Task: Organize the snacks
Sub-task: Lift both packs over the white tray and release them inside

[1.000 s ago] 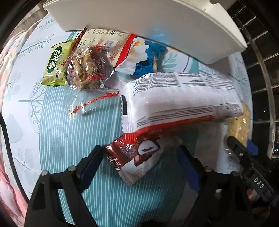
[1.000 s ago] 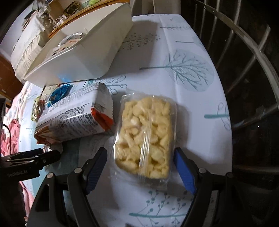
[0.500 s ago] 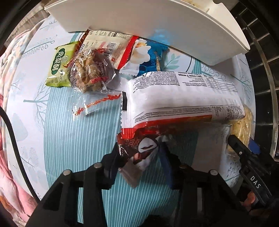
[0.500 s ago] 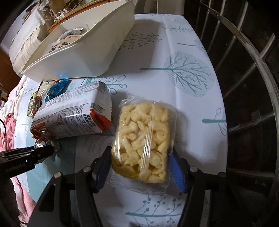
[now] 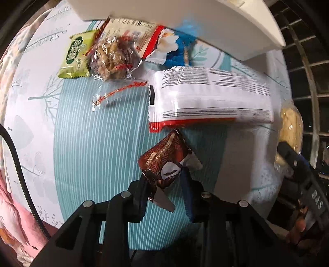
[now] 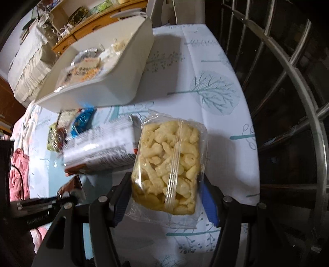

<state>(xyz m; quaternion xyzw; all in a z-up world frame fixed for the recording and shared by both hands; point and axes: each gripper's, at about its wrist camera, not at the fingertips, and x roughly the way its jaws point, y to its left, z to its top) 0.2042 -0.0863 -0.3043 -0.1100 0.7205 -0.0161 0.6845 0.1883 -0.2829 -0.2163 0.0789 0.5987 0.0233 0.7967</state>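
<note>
My left gripper [image 5: 164, 180] is shut on a dark red chocolate snack packet [image 5: 164, 160] and holds it lifted off the table. My right gripper [image 6: 166, 187] is shut on a clear bag of yellow puffed snacks [image 6: 170, 158], lifted slightly. The white storage bin [image 6: 115, 82] stands at the back with several snacks inside; its wall also shows in the left wrist view [image 5: 185, 18]. A large white and red packet [image 5: 211, 98] lies between the grippers, also in the right wrist view [image 6: 100, 147].
A green packet [image 5: 75, 54], a clear nut snack bag [image 5: 114, 57], an empty clear wrapper [image 5: 115, 93] and a blue and white packet [image 5: 172, 49] lie near the bin on the tree-print tablecloth [image 6: 216, 94]. Metal railing [image 6: 287, 82] stands at the right.
Both grippers closed on their packets and lifted them. The chocolate packet rose off the cloth; the puffed snack bag rose and tilted up with the right gripper.
</note>
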